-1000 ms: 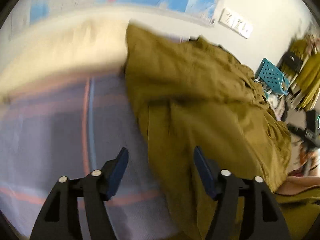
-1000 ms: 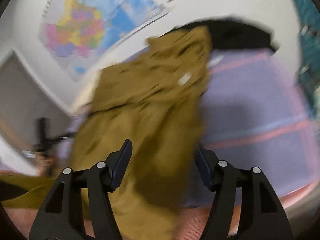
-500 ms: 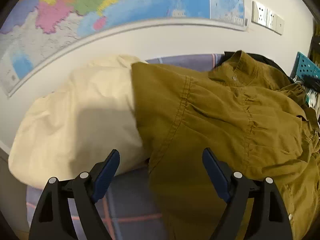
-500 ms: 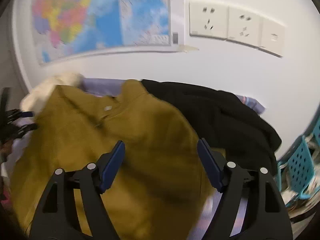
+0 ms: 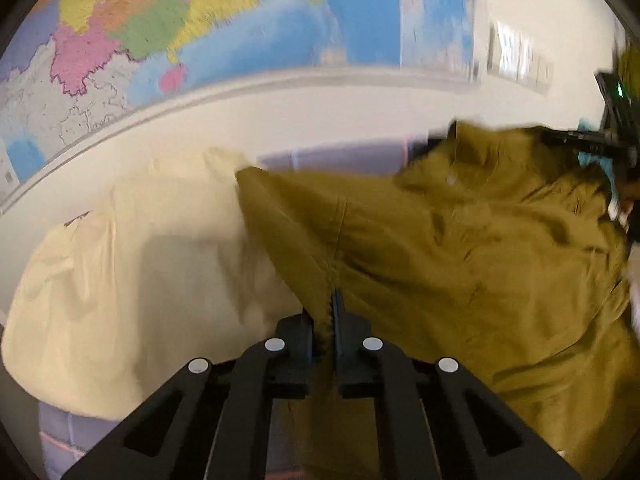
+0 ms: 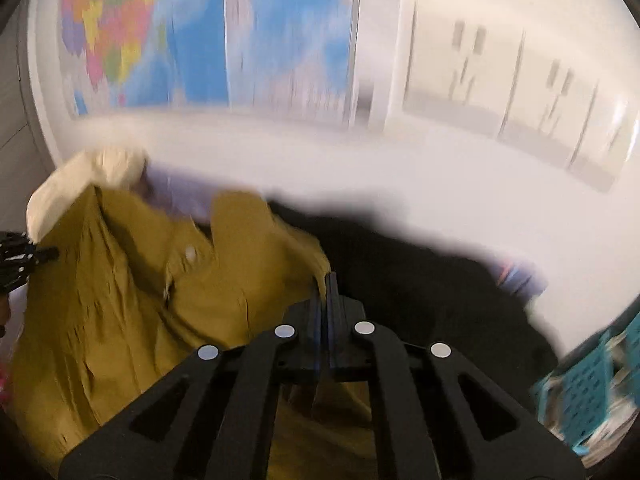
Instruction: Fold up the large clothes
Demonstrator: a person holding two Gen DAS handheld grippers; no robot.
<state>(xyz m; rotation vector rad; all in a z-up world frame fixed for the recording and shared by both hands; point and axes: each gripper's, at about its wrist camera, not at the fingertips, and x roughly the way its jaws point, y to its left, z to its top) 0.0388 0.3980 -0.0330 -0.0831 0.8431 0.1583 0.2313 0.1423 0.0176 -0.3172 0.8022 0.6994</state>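
The olive shirt (image 5: 460, 248) lies bunched between a cream garment (image 5: 132, 264) and a black one (image 6: 420, 264), its two edges pinched in the left gripper (image 5: 333, 308) and right gripper (image 6: 325, 292), whose jaws have just closed on the cloth.

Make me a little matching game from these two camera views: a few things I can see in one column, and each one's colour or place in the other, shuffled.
Things:
1. shirt
2. pillow
3. garment beside the shirt
4. basket
5. map

Colour or place:
A. black
B. on the wall
C. olive, pinched by both grippers
D. cream
E. turquoise

Pairs: 1-C, 2-D, 3-A, 4-E, 5-B
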